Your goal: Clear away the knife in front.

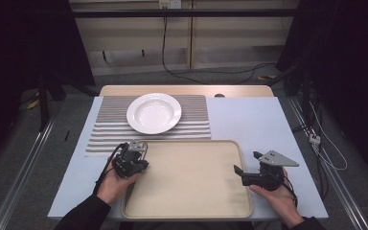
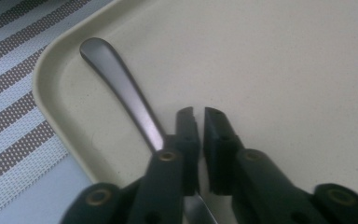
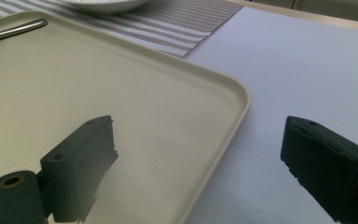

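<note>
Item: spoon (image 2: pixel 121 88), steel, in the tray's (image 1: pixel 191 211) far-left corner. Light, stiff, slippery, thin; grip mid-handle. Left gripper (image 2: pixel 199 114) fingers nearly shut beside it, empty; right gripper (image 3: pixel 200 154) fingers wide, empty.

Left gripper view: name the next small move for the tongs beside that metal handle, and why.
Probably open the left tongs and shift them over the metal handle: the jaws stand nearly closed, nothing between their tips, while the handle lies on the tray beside and beneath one jaw.
</note>
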Motion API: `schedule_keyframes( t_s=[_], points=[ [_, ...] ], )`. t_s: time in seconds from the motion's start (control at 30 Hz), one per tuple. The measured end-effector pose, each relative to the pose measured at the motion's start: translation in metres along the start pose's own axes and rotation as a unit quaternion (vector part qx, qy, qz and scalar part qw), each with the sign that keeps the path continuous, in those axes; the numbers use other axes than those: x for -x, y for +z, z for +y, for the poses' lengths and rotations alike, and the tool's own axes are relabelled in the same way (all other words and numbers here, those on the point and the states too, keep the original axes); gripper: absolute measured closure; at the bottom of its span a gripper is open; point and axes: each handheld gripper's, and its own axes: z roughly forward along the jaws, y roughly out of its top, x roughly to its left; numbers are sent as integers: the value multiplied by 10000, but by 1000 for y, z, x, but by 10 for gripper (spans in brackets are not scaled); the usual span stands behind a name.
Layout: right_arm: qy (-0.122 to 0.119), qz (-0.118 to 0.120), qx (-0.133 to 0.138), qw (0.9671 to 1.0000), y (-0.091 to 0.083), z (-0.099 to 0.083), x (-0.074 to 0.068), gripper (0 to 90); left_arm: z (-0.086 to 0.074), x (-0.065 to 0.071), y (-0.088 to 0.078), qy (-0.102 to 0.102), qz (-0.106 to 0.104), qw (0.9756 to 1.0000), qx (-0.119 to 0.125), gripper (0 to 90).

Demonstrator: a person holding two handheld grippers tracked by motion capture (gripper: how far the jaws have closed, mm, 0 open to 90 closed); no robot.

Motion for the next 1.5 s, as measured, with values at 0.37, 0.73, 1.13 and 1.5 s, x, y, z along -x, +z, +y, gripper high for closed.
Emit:
schedule_keyframes(
  t_s=[0.37,0.73,1.13,1.5],
  points=[
    [-5,1,9,10000,-1,0,0,99,-9,-7,-6,-188,26,9998,11,900],
    [4,-3,12,10000,-1,0,0,100,-11,-7,-8,-199,-138,9995,178,900],
    [23,-21,24,10000,-1,0,0,100,-8,-2,-17,-43,-136,9961,871,705],
    [34,-29,26,10000,-2,0,0,99,0,1,-21,-196,-165,9922,1223,153]
  ],
)
